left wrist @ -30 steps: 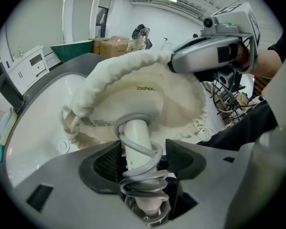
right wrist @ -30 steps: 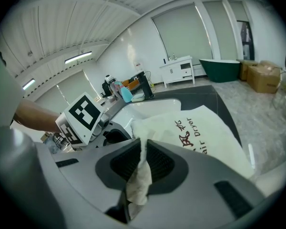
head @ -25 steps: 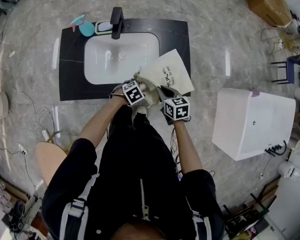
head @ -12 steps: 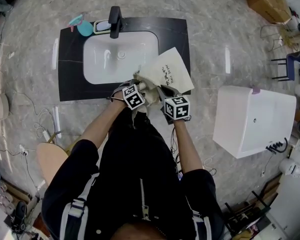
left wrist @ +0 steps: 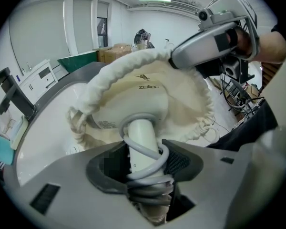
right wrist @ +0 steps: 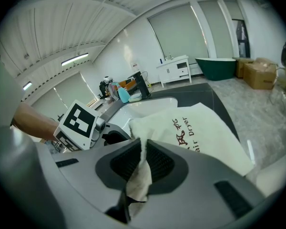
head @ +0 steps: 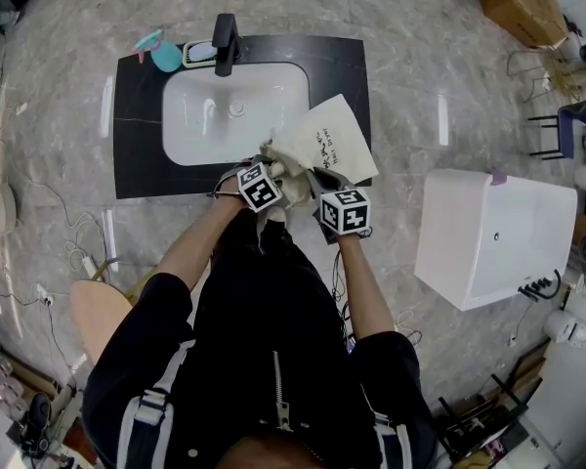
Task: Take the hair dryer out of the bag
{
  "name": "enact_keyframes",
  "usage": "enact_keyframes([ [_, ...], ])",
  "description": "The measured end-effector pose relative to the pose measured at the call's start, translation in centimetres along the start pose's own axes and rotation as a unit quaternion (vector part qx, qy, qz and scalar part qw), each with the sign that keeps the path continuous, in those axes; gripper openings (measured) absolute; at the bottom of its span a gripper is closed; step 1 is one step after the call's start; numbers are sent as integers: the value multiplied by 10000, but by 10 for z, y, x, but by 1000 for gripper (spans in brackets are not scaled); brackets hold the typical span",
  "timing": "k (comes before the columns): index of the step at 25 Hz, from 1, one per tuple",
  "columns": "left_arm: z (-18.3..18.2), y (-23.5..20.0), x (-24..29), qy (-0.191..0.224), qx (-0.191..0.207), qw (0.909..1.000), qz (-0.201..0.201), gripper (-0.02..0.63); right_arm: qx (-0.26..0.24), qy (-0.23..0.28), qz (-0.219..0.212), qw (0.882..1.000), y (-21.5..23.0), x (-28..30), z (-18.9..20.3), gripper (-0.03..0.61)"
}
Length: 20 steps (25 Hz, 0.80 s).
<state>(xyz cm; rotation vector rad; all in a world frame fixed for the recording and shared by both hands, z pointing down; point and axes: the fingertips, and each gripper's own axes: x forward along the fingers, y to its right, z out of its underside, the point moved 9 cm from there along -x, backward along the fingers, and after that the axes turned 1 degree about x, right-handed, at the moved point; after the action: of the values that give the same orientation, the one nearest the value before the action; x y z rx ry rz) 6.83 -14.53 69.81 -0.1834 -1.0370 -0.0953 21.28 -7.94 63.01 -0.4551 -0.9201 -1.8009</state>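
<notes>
Left gripper (left wrist: 144, 157): jaws have just been closing, and they now stand wide around the hair dryer (left wrist: 145, 92), its white handle (left wrist: 142, 136) upright between them. The grey cord (left wrist: 148, 170) is coiled round that handle, and both pads sit against the coils. Only the left gripper view shows this. From the head view the dryer is hidden under the two grippers and the cloth. Just beyond the left tips the dryer's body lies inside the open mouth of the cream drawstring bag (left wrist: 190, 104), with the gathered rim arching over it and the knotted drawstring (left wrist: 77, 123) hanging at the left of the jaws. Right gripper (right wrist: 143, 159): jaws narrow, pinched on a fold of the bag's cloth, which runs up between the pads. The left gripper view shows it above and to the right of the left jaws, holding the bag's rim up. The right gripper view alone shows the bag's flat printed side, reading "Hair Dryer", spread beyond its tips. The head view adds the setting: both grippers close together at the near edge of a black counter (head: 137, 115), with the white sink (head: 195, 115) and black faucet (head: 228, 42) beyond them.
</notes>
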Motion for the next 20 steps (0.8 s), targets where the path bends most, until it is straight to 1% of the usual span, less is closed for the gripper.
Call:
enact_keyframes([
  [4, -1, 0, -3, -44, -12, 10000, 39, 245, -9, -12, -9, 10000, -1, 0, 0, 51],
  [9, 0, 1, -9, -73, -31, 9998, 178, 241, 0, -20, -9, 10000, 1, 1, 1, 51],
  [20, 11, 8, -28, 26, -187, 9994, 276, 239, -73, -98, -7, 9999, 0, 5, -1, 51],
])
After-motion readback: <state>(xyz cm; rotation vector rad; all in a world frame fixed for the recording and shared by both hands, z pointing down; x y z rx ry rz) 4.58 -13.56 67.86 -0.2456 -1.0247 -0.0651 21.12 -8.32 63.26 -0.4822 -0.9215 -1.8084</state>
